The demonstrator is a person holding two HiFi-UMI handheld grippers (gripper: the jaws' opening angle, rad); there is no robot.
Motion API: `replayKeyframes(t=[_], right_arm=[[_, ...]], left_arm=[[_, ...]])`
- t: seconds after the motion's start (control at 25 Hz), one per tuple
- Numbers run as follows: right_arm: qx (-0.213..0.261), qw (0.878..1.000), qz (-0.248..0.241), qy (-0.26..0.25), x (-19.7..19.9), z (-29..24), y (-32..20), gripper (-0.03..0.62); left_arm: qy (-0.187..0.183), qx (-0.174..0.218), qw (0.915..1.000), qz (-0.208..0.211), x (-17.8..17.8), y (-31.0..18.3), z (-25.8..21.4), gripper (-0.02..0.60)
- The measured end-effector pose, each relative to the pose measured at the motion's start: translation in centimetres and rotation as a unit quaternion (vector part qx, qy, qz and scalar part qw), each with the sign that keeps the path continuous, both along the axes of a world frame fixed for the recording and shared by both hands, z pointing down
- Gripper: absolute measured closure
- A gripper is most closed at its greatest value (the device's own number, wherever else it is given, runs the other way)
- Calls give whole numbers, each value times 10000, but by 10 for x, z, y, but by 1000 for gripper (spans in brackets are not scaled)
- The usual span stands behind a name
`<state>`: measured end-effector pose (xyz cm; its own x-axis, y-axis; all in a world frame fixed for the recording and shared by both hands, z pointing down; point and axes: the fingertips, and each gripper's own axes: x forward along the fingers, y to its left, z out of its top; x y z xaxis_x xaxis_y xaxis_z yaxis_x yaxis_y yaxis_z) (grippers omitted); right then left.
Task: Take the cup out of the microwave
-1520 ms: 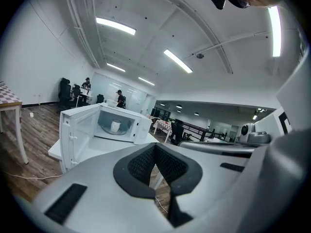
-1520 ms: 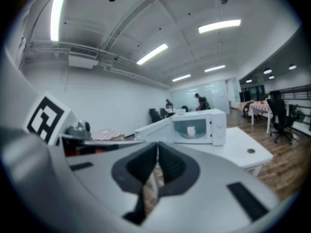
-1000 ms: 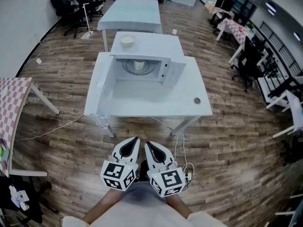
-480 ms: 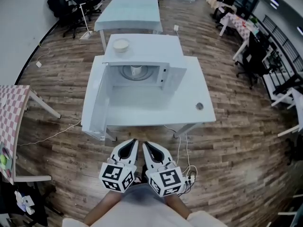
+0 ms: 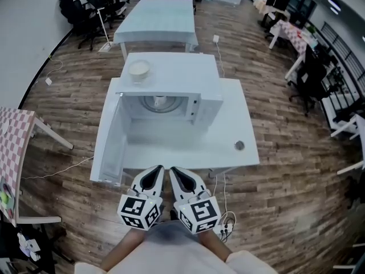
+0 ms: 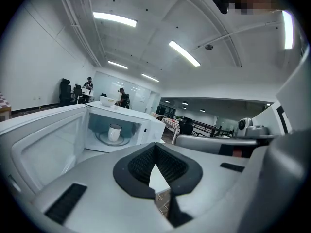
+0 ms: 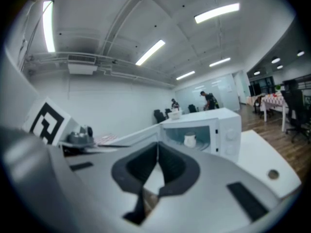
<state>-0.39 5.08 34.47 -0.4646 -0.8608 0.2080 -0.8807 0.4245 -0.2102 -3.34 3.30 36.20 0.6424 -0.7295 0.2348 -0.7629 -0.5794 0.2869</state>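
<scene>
The small white cup [image 5: 160, 101] stands, seemingly upright, on the glass turntable [image 5: 149, 104] inside the open white microwave oven [image 5: 199, 79] at the far edge of the white bench [image 5: 228, 147]. The left gripper [image 5: 158, 170] and the right gripper [image 5: 174, 171] hover side by side over the bench's near edge, well short of the cup. Both have their jaws pressed together on nothing.

The cup [image 5: 160, 101], microwave [image 5: 177, 76] and table [image 5: 228, 138] are all white (the bowl [image 5: 138, 69] too) against a brown wood-grain floor [image 5: 285, 204].
</scene>
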Motion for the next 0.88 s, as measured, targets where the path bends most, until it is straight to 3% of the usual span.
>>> replayKeyframes(t=[0.4, 0.88], right_arm=[[185, 9997, -129, -11, 45, -7, -46, 571], [139, 9997, -173, 71, 63, 4, -68, 571]], left_arm=[[86, 395, 9991, -108, 45, -48, -16, 566], [216, 410, 9985, -308, 54, -82, -7, 566]])
